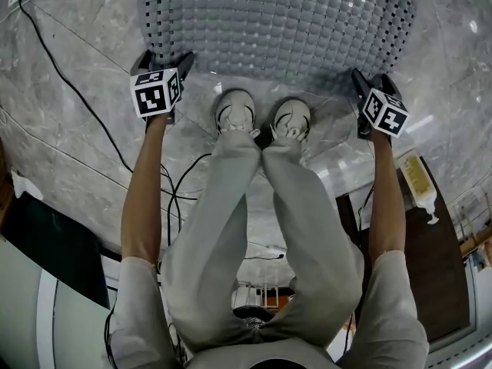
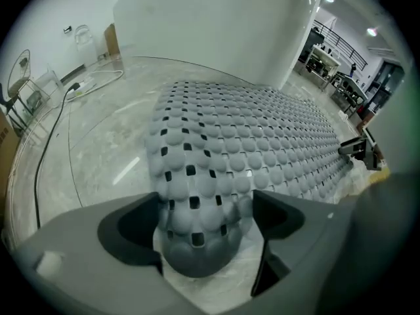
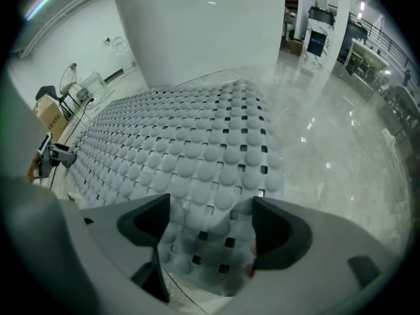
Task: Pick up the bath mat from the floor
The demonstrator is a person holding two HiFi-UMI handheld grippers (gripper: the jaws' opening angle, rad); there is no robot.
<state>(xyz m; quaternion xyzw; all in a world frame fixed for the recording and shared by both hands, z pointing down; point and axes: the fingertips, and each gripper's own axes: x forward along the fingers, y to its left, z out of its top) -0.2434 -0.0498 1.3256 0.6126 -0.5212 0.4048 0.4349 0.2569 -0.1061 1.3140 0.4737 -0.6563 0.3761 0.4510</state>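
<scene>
- The grey, bumpy bath mat (image 1: 277, 21) lies flat on the marble floor (image 1: 69, 152), just ahead of the person's shoes (image 1: 234, 110).
- Its long axis runs left to right across the head view, and one long edge faces the shoes.
- The left gripper (image 2: 205, 225) points steeply down at the mat's near left corner. Its jaws stand wide apart with the rounded corner lying between them, unclamped.
- The right gripper (image 3: 207, 228) points steeply down at the near right corner, jaws likewise spread, with that corner between them.
- A black cable (image 1: 69, 83) crosses the floor left of the mat.
</scene>
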